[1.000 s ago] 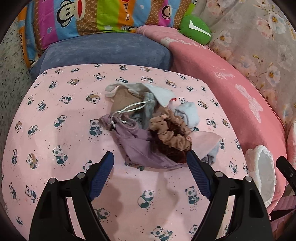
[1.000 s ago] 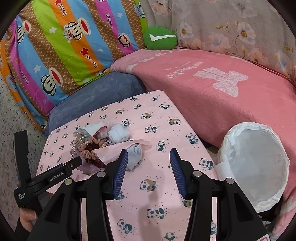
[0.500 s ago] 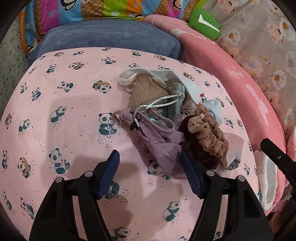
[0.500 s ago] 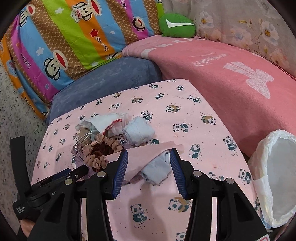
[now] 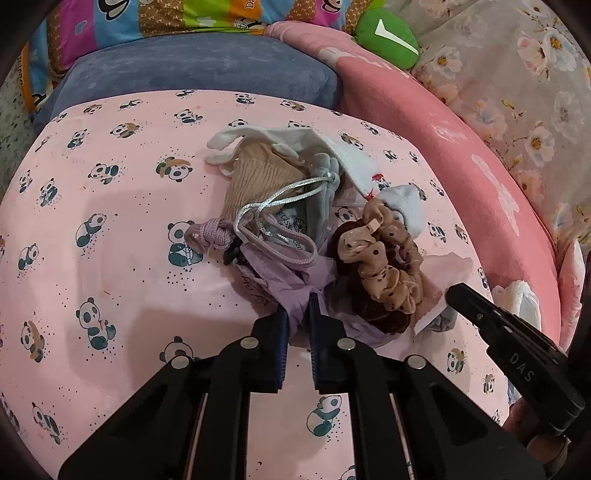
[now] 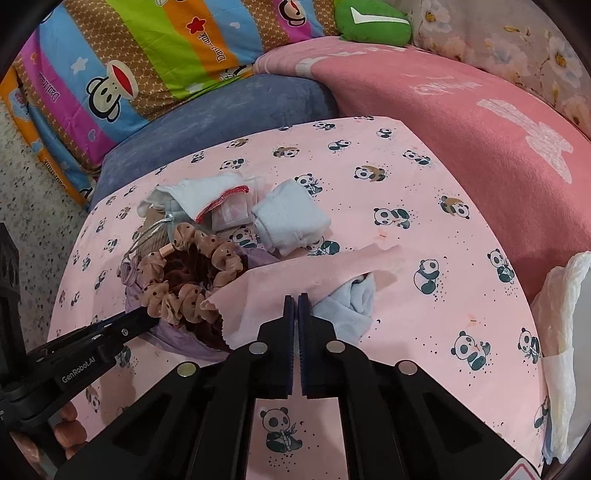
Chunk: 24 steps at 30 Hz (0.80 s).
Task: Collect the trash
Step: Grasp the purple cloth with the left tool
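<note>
A heap of soft scraps lies on the panda-print cover (image 5: pixel 110 229). In it are a lilac drawstring bag (image 5: pixel 295 284), a tan dotted scrunchie (image 5: pixel 384 258) on a dark red one, a beige knit pouch (image 5: pixel 255 181), a pale blue sock (image 6: pixel 291 218) and a pink paper sheet (image 6: pixel 288 277). My left gripper (image 5: pixel 297 306) is closing, and its pads pinch a fold of the lilac bag. My right gripper (image 6: pixel 296 299) is shut on the near edge of the pink sheet, beside a pale blue cloth (image 6: pixel 347 310). Each gripper shows at the edge of the other's view.
A white trash bag (image 6: pixel 561 314) stands open off the cover's right edge, below a pink blanket (image 6: pixel 461 122). A blue cushion (image 5: pixel 199 70), a striped cartoon pillow (image 6: pixel 147 55) and a green plush (image 6: pixel 373 22) lie behind. Speckled floor (image 6: pixel 37 177) is on the left.
Both grippers came down and forward onto the heap and went from wide open to shut. The left took the lilac bag, the right the pink sheet.
</note>
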{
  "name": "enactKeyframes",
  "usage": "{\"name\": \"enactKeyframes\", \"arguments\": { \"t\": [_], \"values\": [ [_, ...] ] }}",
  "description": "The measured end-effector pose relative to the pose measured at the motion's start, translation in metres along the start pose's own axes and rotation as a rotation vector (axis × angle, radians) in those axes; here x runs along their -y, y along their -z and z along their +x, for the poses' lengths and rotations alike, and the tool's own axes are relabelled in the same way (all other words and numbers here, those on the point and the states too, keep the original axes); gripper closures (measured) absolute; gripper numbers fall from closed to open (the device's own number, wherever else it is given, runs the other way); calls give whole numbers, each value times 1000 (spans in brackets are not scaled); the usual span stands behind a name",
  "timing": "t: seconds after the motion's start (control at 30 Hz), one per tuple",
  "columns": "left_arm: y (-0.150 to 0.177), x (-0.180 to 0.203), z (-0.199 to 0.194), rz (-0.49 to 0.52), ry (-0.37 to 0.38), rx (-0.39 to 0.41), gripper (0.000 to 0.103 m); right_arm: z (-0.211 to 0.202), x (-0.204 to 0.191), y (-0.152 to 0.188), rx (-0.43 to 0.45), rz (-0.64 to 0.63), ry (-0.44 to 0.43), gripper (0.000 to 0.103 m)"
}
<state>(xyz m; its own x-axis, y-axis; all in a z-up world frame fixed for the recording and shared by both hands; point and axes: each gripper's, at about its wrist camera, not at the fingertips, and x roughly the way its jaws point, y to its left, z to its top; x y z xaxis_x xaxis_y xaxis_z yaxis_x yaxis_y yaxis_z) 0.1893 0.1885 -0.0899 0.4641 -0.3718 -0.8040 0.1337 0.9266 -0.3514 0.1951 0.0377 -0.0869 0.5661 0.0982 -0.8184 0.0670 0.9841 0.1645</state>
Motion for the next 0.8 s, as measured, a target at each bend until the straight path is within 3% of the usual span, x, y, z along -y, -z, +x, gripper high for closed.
{"name": "enactKeyframes", "arguments": {
  "t": [0.43, 0.8],
  "values": [
    [-10, 26, -55, 39, 9, 100, 99, -81, 0, -9, 171, 9, -57, 101],
    [-22, 90, -107, 155, 53, 216, 100, -164, 21, -15, 328, 38, -70, 101]
  ]
}}
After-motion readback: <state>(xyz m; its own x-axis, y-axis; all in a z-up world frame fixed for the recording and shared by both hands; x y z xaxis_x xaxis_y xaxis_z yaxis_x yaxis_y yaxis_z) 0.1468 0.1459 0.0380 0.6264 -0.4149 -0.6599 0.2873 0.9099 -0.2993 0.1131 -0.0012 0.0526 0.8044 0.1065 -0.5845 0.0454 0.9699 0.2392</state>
